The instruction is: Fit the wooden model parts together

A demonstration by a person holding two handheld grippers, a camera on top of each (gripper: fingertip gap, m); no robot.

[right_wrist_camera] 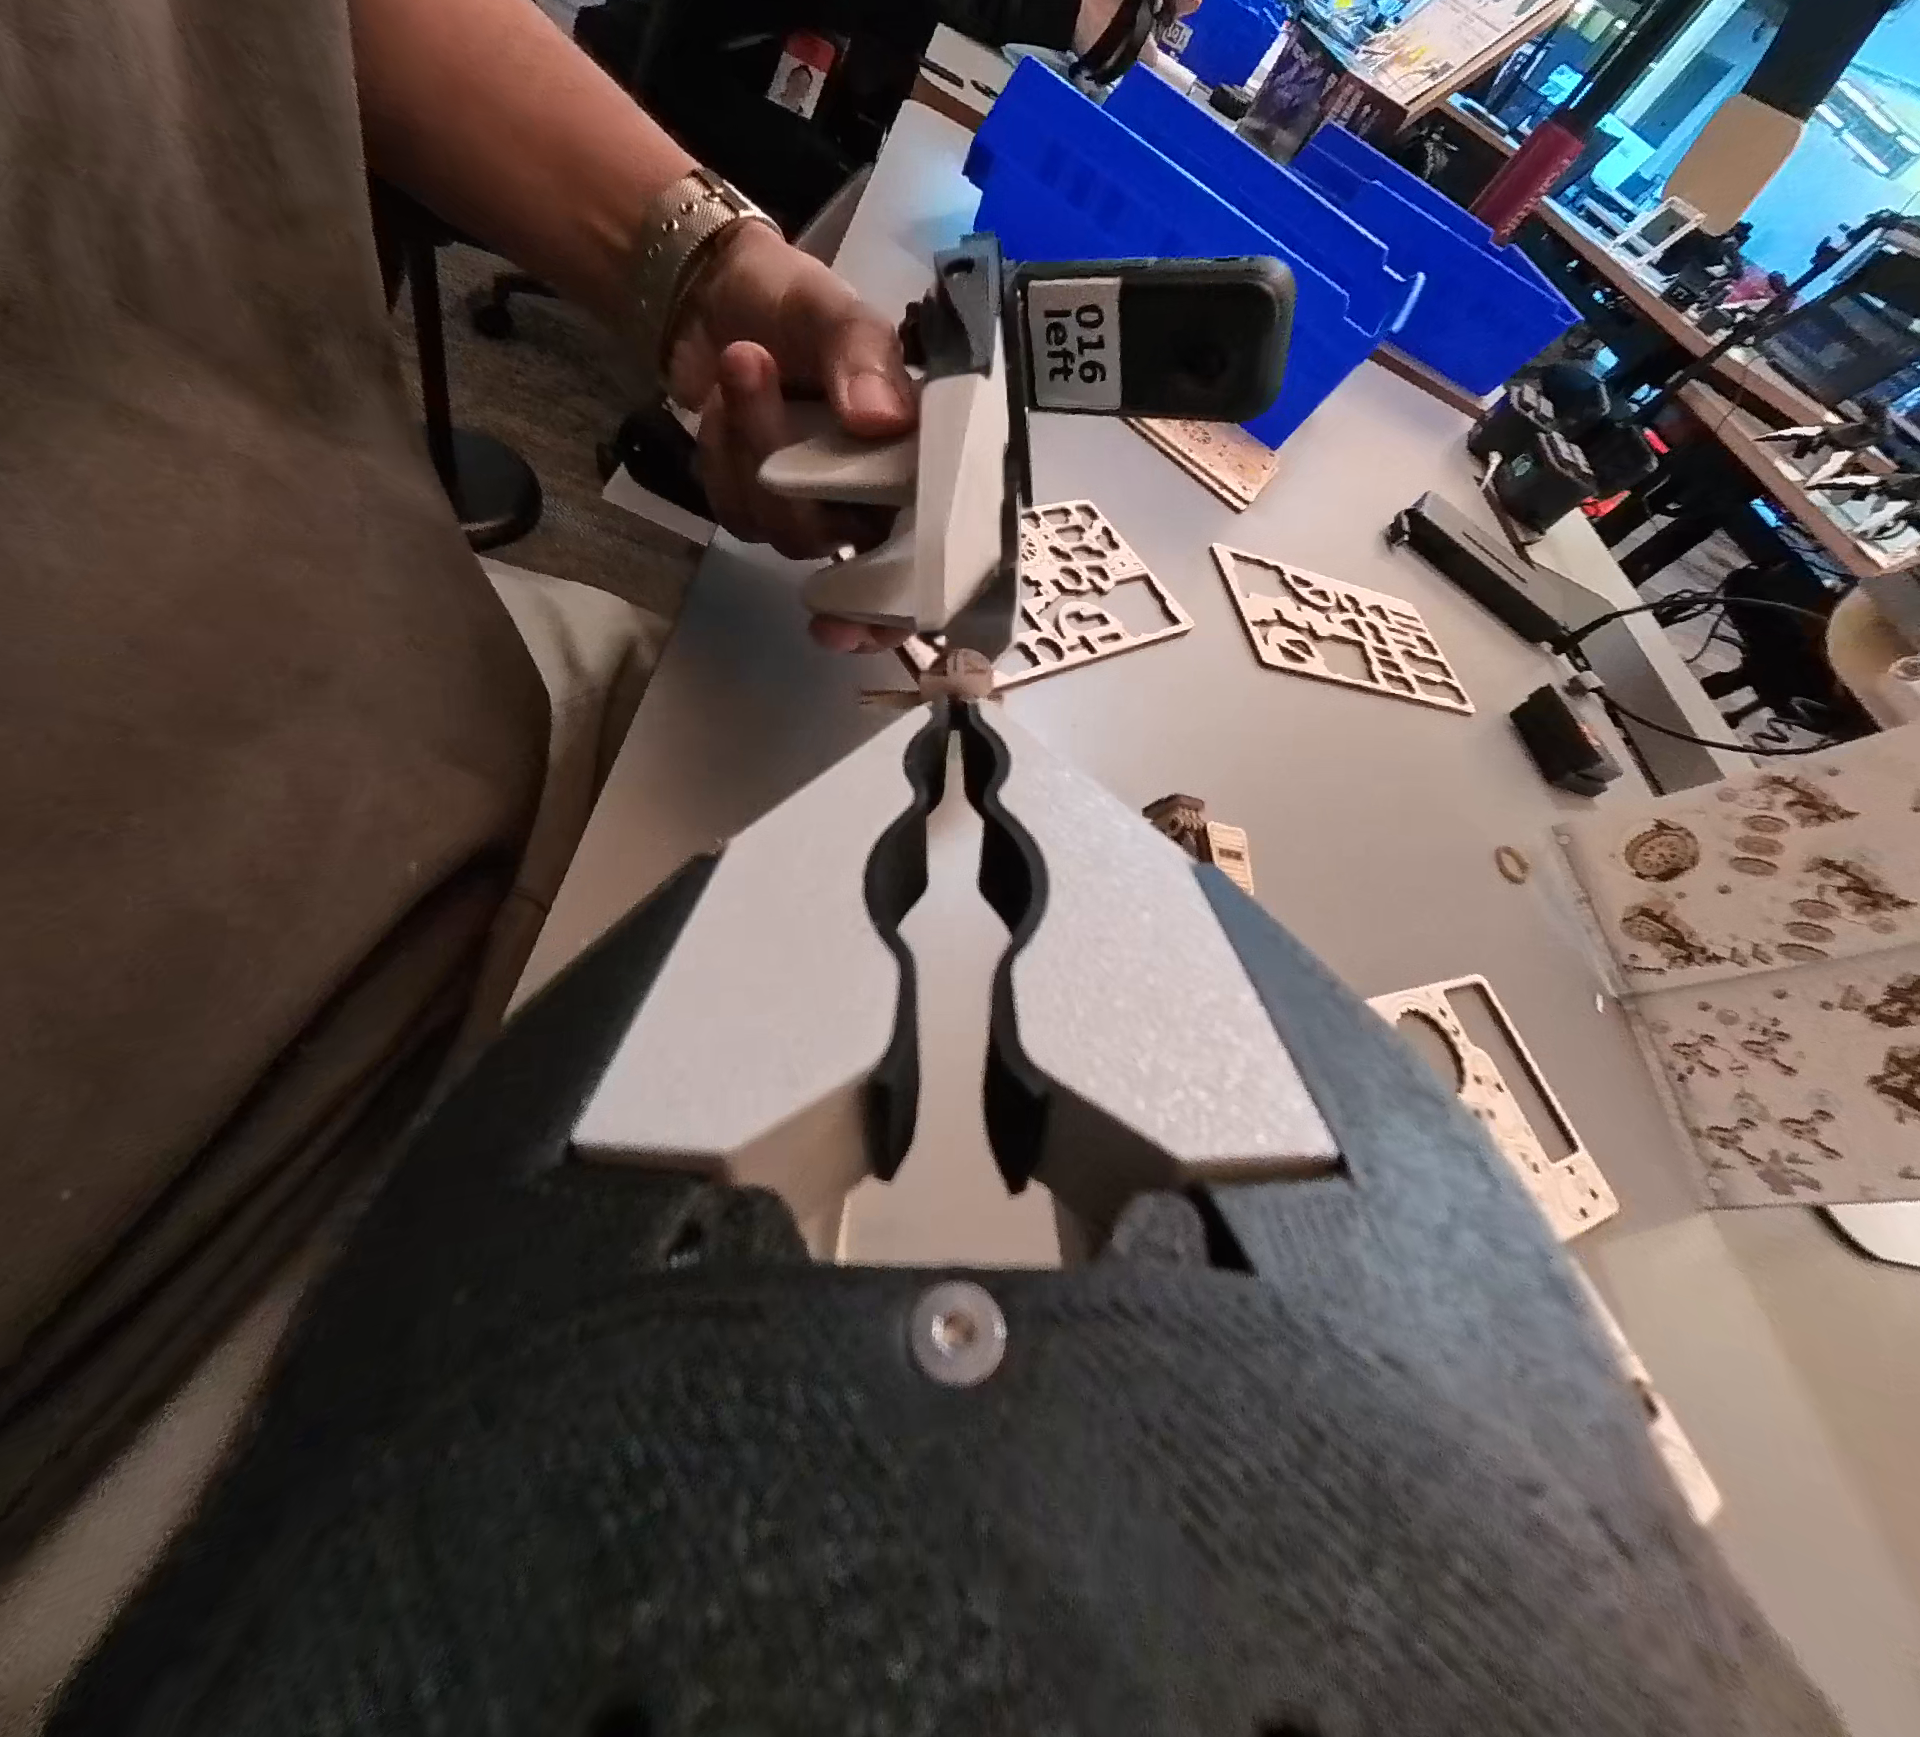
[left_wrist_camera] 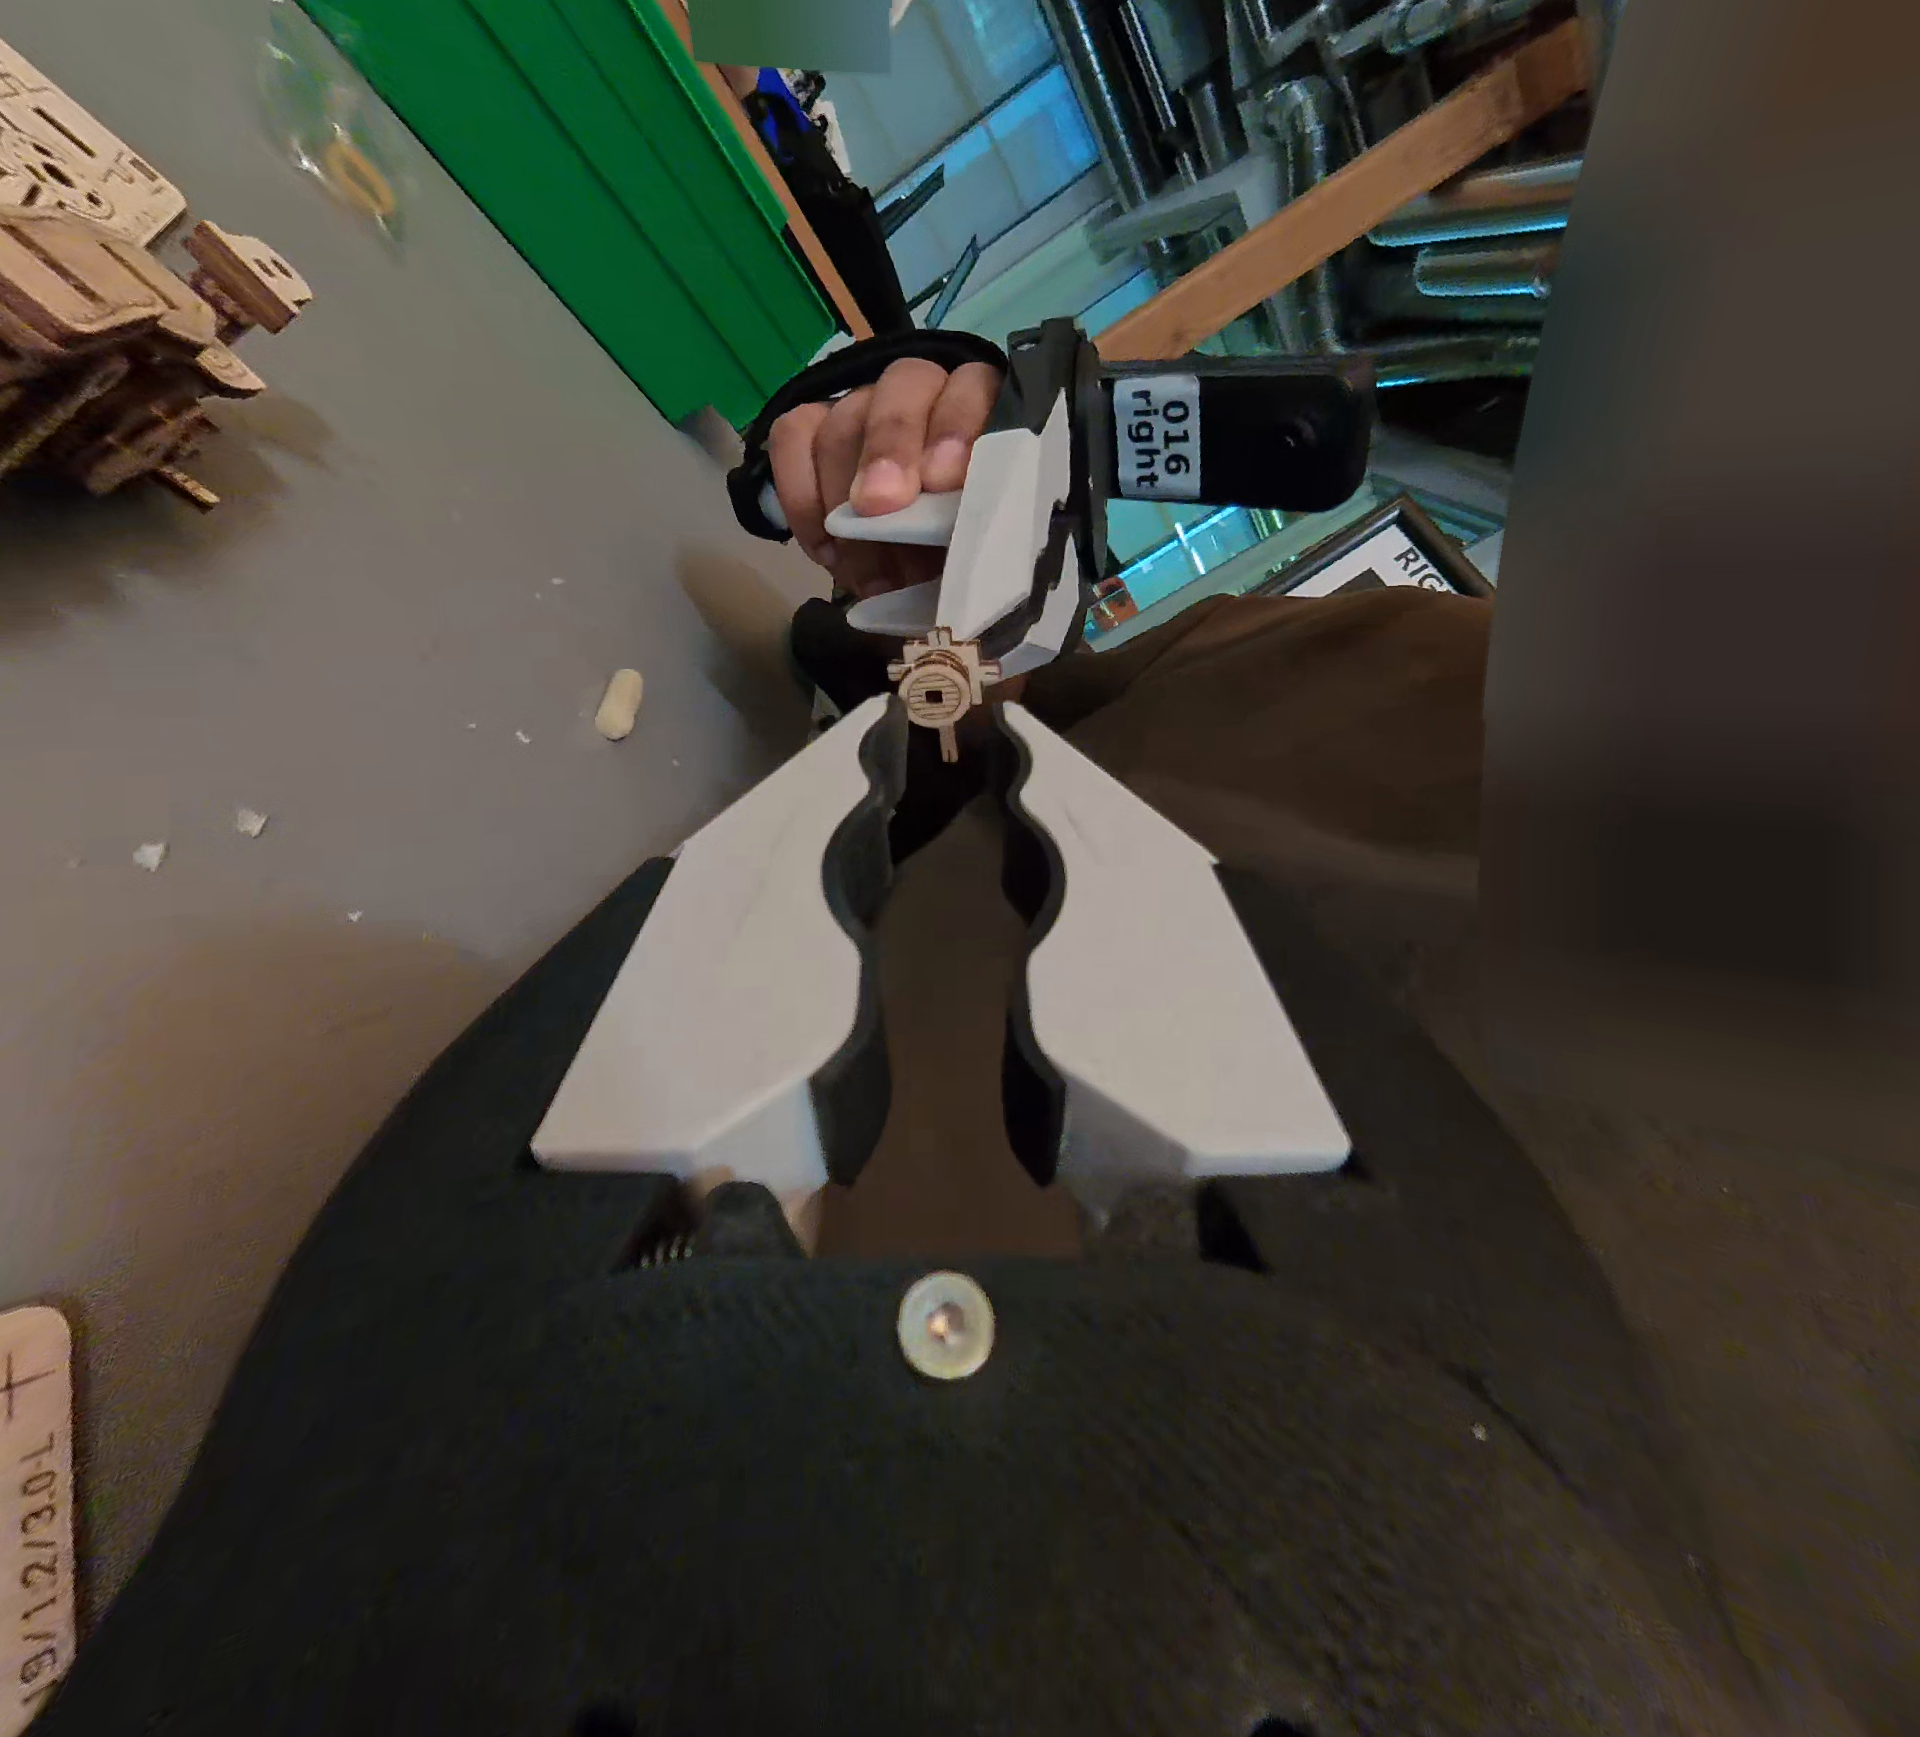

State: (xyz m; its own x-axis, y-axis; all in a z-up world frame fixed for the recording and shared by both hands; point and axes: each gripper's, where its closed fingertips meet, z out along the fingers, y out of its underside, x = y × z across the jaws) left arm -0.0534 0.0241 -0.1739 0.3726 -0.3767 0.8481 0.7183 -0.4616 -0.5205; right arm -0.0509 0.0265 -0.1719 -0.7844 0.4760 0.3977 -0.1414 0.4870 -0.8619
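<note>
A small round wooden part with cross-shaped tabs and a thin pin hangs in the air above the grey table, between both grippers. My left gripper is closed around it from below, fingertips on either side. My right gripper is nearly closed, pinching the thin end of the same part. Each gripper shows in the other's view, meeting tip to tip: the right one in the left wrist view and the left one in the right wrist view. The exact contact is hidden by the fingertips.
A part-built wooden model and a cut sheet lie at the left, by a green bin. Punched wooden sheets, printed sheets, blue bins and black devices sit on the table. Another person sits behind. Left and right tips are no more than a few centimetres apart.
</note>
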